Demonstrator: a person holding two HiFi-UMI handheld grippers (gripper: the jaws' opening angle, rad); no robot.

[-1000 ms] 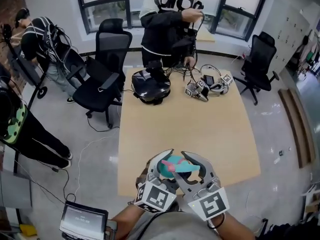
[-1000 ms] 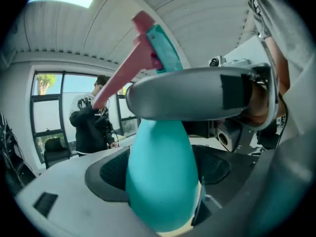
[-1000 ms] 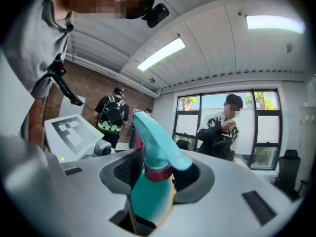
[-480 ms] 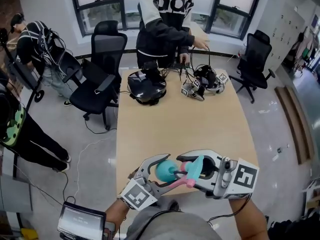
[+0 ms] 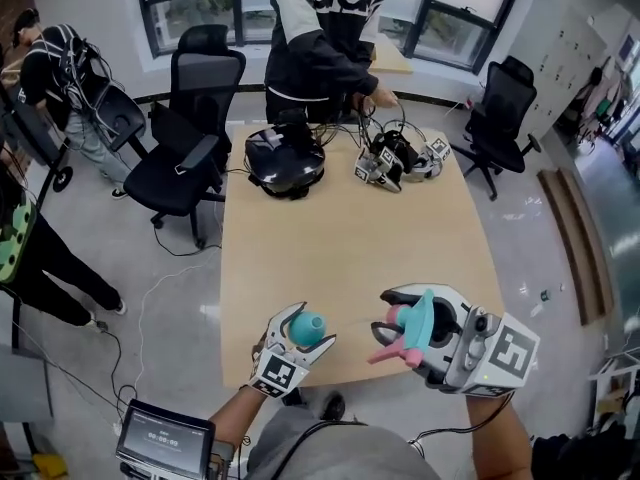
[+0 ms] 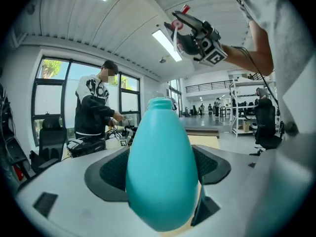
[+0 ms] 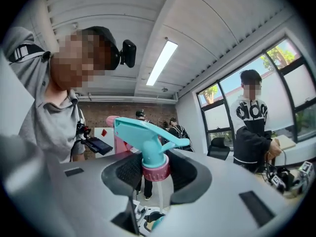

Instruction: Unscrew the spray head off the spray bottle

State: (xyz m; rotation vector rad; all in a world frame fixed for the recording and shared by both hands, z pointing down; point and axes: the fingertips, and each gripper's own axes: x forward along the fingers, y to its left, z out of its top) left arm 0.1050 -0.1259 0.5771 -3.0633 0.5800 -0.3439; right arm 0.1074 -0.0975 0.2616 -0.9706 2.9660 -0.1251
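Observation:
The teal spray bottle (image 5: 310,322) is in my left gripper (image 5: 305,330), over the near edge of the table. In the left gripper view the bottle (image 6: 160,177) fills the gap between the pads (image 6: 111,172) and its neck is bare and open at the top. The teal spray head (image 5: 412,326) with its pink collar is off the bottle, and my right gripper (image 5: 395,326) is shut on it, a hand's width to the right. In the right gripper view the pads press on the pink collar (image 7: 156,171), and the thin dip tube (image 7: 161,196) hangs free below.
The light wooden table (image 5: 350,248) carries a black helmet-like device (image 5: 285,163) and a tangle of other grippers and cables (image 5: 400,158) at its far end, where a person (image 5: 320,38) stands. Black office chairs (image 5: 185,158) stand left. A tablet (image 5: 165,438) is at the lower left.
The grippers were together around the bottle with its head on. They have moved apart: the right one has carried the spray head off to the right, and the left one keeps the bottle.

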